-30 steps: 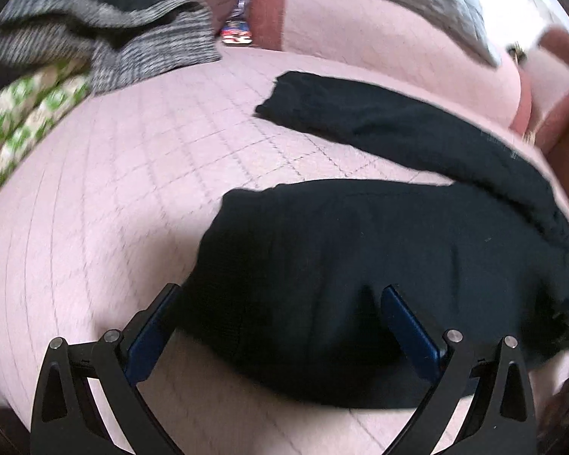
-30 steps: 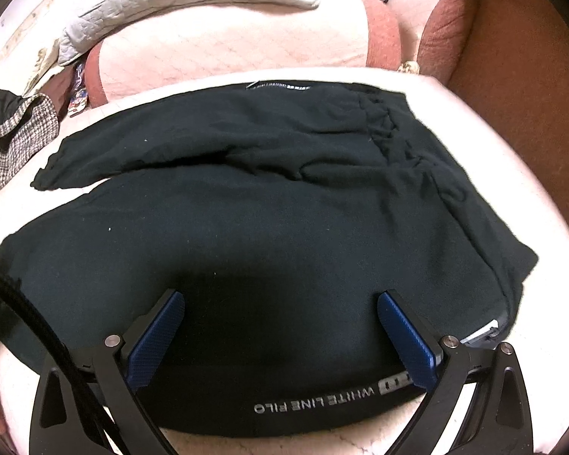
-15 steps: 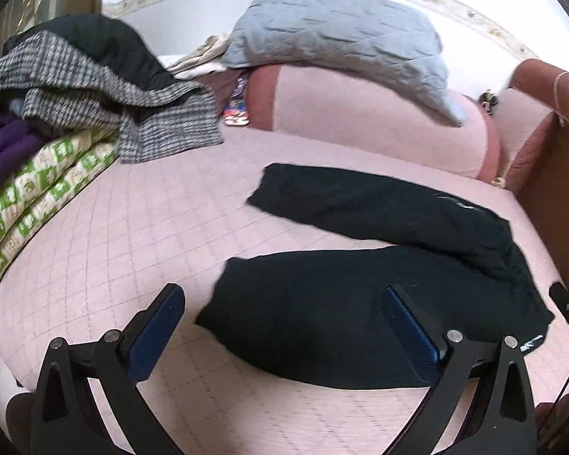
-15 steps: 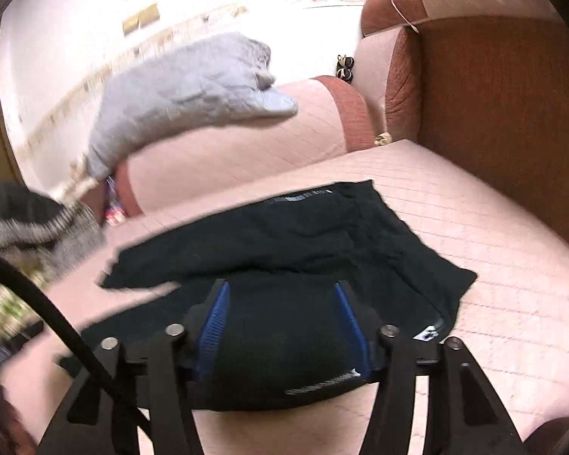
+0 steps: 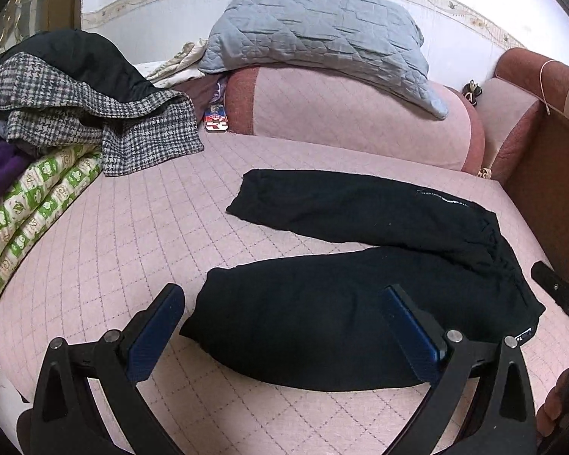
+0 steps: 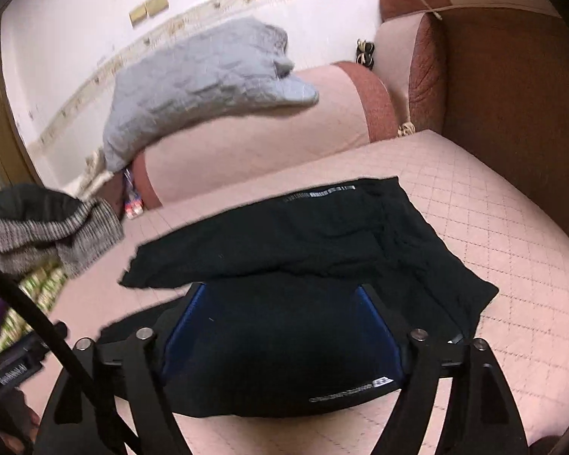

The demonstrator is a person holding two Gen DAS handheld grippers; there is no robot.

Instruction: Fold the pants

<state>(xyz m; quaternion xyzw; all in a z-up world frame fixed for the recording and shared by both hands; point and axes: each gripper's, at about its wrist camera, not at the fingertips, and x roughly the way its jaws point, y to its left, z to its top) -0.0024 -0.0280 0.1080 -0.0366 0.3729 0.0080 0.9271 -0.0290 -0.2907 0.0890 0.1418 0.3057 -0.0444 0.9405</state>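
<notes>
While the left wrist view looks down across a pink quilted sofa seat [image 5: 132, 227], the left gripper [image 5: 280, 326] hangs above it with its blue-padded fingers [image 5: 153, 335] spread wide and nothing between them. The black pants [image 5: 360, 303] lie flat on the seat, their two legs splayed in a V that joins at the waist on the right side. The nearer leg lies just beyond the fingertips; the farther leg runs toward the pink backrest [image 5: 341, 113]. A grey quilted pillow [image 5: 322, 30] rests on top of that backrest. At the left edge sits a heap of clothes, a houndstooth garment [image 5: 95, 113] draped over a green-patterned blanket [image 5: 30, 208]. The brown armrest [image 5: 550, 189] closes off the right side.

From the right wrist view, which is blurred, the right gripper [image 6: 280, 303] is over the waist end of the pants [image 6: 322, 250]. Its fingers [image 6: 186, 322] stand partly apart with dark cloth seen between them; whether they touch or pinch the fabric cannot be told. White lettering runs along the near edge of the pants. The pillow [image 6: 193, 83] and backrest [image 6: 265, 132] appear behind.
</notes>
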